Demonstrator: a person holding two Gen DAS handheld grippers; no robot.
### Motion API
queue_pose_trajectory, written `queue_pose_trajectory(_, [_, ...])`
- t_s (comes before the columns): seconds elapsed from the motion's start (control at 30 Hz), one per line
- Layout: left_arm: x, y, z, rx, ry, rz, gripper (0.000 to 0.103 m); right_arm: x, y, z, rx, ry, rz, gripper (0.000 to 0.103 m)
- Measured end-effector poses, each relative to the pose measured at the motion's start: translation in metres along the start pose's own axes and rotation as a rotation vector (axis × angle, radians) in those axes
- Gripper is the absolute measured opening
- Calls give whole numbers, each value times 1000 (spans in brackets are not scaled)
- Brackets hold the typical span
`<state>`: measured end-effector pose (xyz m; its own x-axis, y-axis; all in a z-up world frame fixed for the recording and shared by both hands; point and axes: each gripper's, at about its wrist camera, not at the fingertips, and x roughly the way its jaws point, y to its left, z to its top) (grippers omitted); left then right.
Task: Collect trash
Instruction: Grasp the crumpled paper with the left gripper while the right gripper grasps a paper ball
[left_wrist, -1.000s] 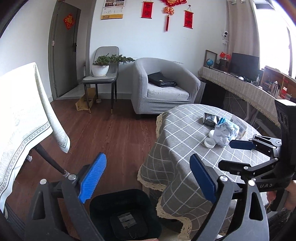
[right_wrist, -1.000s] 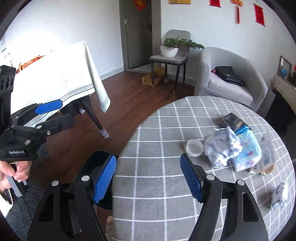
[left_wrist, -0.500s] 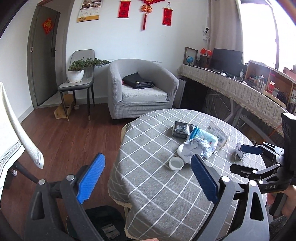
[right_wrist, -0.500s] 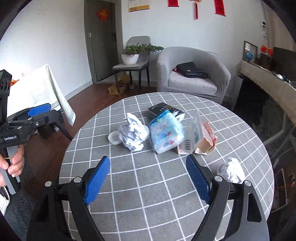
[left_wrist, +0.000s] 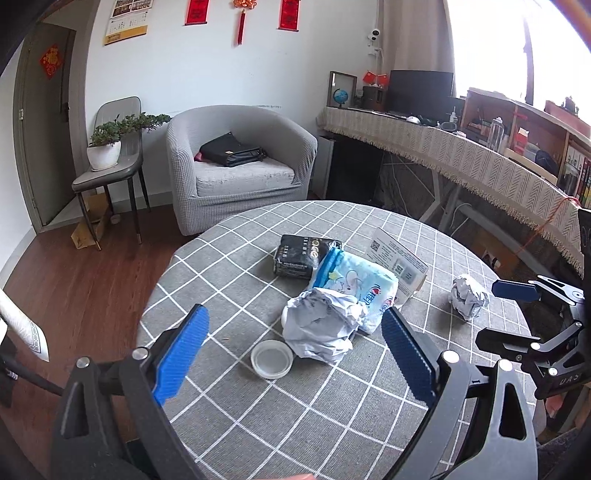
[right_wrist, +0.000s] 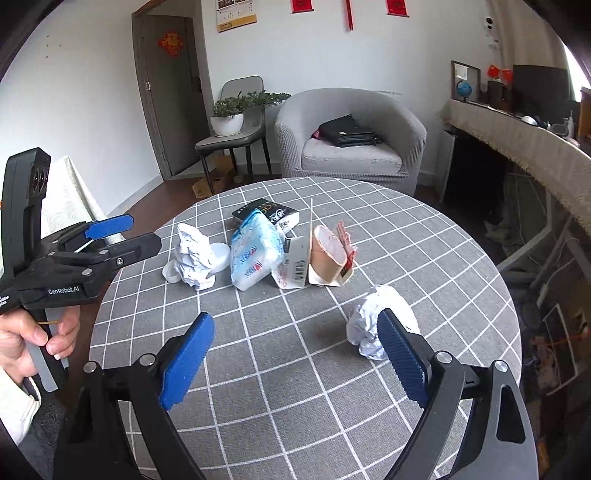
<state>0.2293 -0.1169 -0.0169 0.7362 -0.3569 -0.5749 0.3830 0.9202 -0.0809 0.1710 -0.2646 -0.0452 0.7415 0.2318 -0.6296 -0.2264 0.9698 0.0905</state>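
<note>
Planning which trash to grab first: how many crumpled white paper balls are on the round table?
2. One crumpled white paper ball lies at the left end of the trash cluster, beside the round white plastic lid. The other sits alone, nearer the right gripper. More may be hidden behind the packets.

On the round grey checked surface (right_wrist: 424, 236) we count two crumpled white paper balls (right_wrist: 382, 325) (right_wrist: 194, 254), one blue-and-white soft tissue pack (right_wrist: 253, 253), one black packet (left_wrist: 301, 254), one torn open cardboard box (right_wrist: 328, 258) and one round white plastic lid (left_wrist: 272, 359). We see two blue-padded black tools (left_wrist: 293, 354) (right_wrist: 295, 354).
</note>
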Motion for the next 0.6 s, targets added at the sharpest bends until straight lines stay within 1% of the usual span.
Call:
queue_pose_trajectory(0.33, [32,-20,3,19,58,4,95,1,-34,-13,76,20,2,91])
queue_pose_trajectory(0.4, [38,-22,5,21,70,7,87,1,-39,-12,92,19,1,91])
queue_pose_trajectory(0.43, [41,-23,6,17,76,10,77,1,-41,-12,100,17,1,91])
queue_pose_trajectory(0.47, [43,-22,6,12,80,13,70,1,-43,-12,105,16,0,91])
queue_pose_trajectory(0.5, [45,-21,6,8,84,12,67,2,-44,-11,108,17,0,91])
queue_pose_trajectory(0.57, [46,-20,6,3,90,10,57,3,-46,-10,111,16,-2,91])
queue_pose_trajectory(0.6, [45,-19,5,1,88,9,56,4,-46,-10,110,16,-6,91])
